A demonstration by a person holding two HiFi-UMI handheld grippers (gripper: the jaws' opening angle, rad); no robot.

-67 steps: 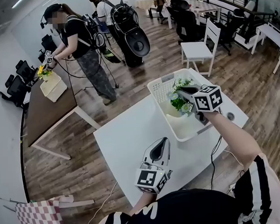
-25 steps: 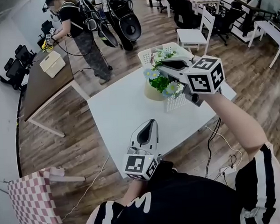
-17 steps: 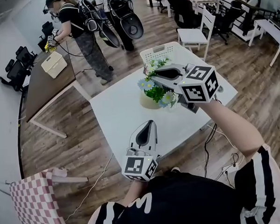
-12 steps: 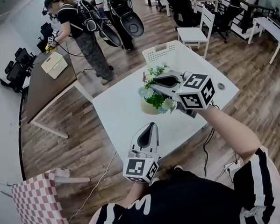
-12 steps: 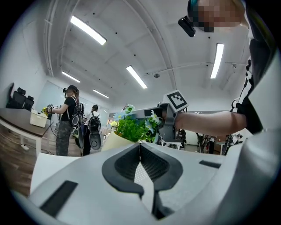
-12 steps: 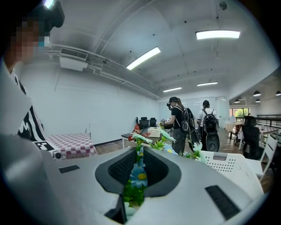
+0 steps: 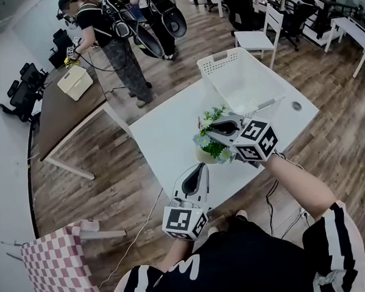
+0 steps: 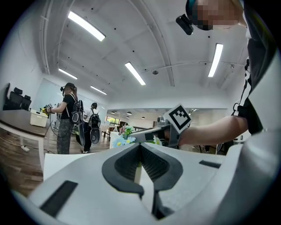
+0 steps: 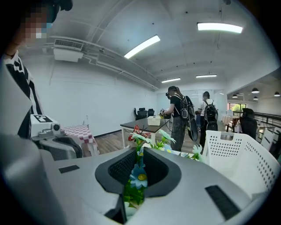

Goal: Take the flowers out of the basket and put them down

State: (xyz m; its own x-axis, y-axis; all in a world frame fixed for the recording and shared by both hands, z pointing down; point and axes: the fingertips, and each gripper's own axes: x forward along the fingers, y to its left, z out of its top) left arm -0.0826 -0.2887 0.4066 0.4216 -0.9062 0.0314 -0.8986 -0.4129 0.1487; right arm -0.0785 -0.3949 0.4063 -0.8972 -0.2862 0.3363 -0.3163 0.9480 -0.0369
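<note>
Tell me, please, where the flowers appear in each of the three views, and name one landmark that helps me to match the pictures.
Head view: the flowers are near the picture's centre, a little to the right.
Left gripper view: left of centre, small, just above the jaws.
Right gripper view: bottom centre, clamped between the jaws.
Shared landmark: the standing person with a backpack, seen in all three.

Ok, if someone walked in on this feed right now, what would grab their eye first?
The flowers, blue and white blooms in a pale pot, are pinched in the right claw above the near side of the white table. Behind them stands the white basket. The left claw sits shut with nothing in it at the table's near edge.
</note>
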